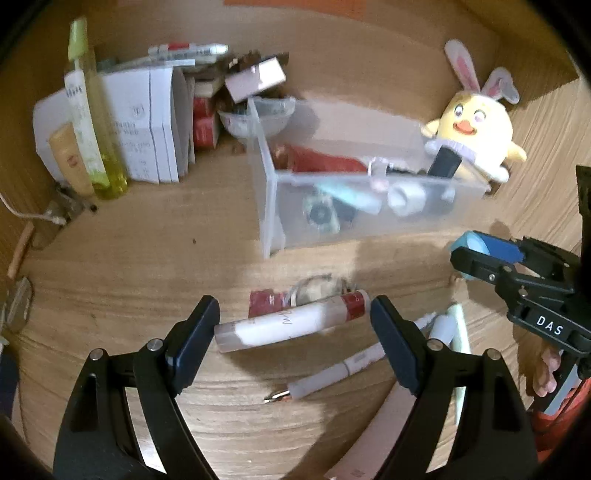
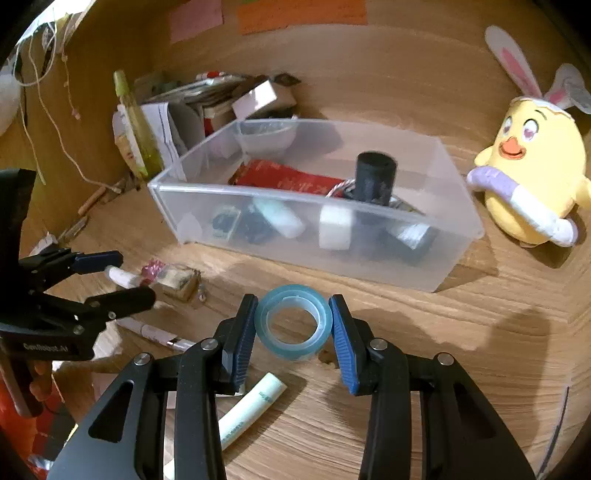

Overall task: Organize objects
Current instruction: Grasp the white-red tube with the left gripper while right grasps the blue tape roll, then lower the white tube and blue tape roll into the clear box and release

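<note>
Both grippers loaded — right gripper (image 2: pixel 293 328) on tape roll (image 2: pixel 293 326), left gripper (image 1: pixel 293 325) seemingly clamping white tube (image 1: pixel 291 325) — bare desk (image 1: pixel 147 251) between.

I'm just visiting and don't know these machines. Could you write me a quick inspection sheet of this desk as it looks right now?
Surface: wooden desk, mostly bare in front.
Job's things: clear plastic bin already holds a red packet, a black cylinder and small items; a white and red tube and a pen lie loose.
Clutter: boxes and a yellow bottle stacked at the back; yellow plush chick beside the bin.
Grippers: right gripper clamps a blue tape roll; left gripper has a finger at each end of the tube, grip unclear.
Cables: thin white cord hanging at far left.
Surroundings: coloured paper notes on the back panel.
</note>
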